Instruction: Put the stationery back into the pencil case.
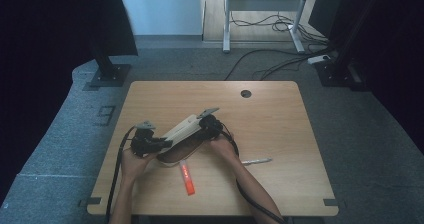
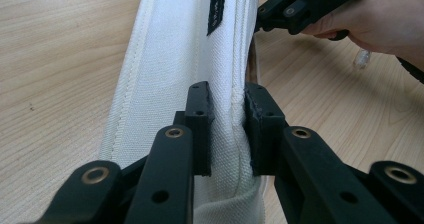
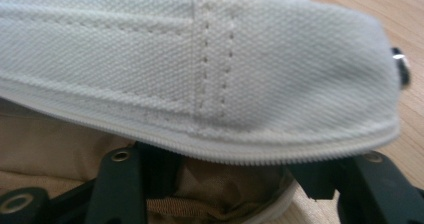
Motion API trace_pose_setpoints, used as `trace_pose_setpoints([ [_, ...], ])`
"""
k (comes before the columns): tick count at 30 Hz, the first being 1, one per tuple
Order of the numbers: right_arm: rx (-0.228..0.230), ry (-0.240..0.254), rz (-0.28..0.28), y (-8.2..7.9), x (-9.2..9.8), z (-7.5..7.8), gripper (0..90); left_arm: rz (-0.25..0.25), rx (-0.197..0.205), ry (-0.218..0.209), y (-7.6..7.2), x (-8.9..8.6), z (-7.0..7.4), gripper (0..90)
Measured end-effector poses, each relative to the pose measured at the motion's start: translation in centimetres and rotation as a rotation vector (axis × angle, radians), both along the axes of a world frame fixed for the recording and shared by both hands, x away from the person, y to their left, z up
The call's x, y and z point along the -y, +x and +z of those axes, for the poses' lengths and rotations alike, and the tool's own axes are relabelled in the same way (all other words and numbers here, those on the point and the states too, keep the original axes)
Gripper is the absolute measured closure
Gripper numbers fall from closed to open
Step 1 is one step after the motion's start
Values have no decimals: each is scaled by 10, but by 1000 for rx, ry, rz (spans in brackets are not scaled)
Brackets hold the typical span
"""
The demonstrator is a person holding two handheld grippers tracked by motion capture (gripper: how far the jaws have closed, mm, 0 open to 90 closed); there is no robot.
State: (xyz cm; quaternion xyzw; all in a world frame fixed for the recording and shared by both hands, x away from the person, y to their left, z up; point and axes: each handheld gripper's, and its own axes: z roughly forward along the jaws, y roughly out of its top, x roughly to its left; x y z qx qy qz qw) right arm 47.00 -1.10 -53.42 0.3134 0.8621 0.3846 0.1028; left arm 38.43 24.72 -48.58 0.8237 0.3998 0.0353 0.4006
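Note:
A white canvas pencil case (image 1: 181,128) lies slantwise at the middle of the wooden table (image 1: 275,129), its zip mouth gaping toward the person and showing tan lining. My left gripper (image 1: 165,144) is at its near-left end; in the left gripper view the left gripper (image 2: 225,106) is shut on the case's (image 2: 165,59) seamed edge. My right gripper (image 1: 204,126) is at the far-right end. In the right gripper view the right gripper (image 3: 230,164) has its jaws apart under the white zip rim (image 3: 200,59), with lining between them and no pad seen pressing.
An orange marker (image 1: 187,178) lies on the table just in front of the case. A silver pen (image 1: 256,161) lies to the right of the right forearm. A round cable hole (image 1: 245,93) sits near the table's far edge.

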Motion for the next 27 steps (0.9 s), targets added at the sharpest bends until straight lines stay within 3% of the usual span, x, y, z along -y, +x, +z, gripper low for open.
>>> trace_pose_setpoints([
  [5, 2, 1, -5, -2, 3, 4, 350, 0, 0, 0, 0, 0, 0, 750],
  [27, 17, -8, 23, -21, 36, 26, 313, 1, -1, -4, 0, -1, 0, 749],
])
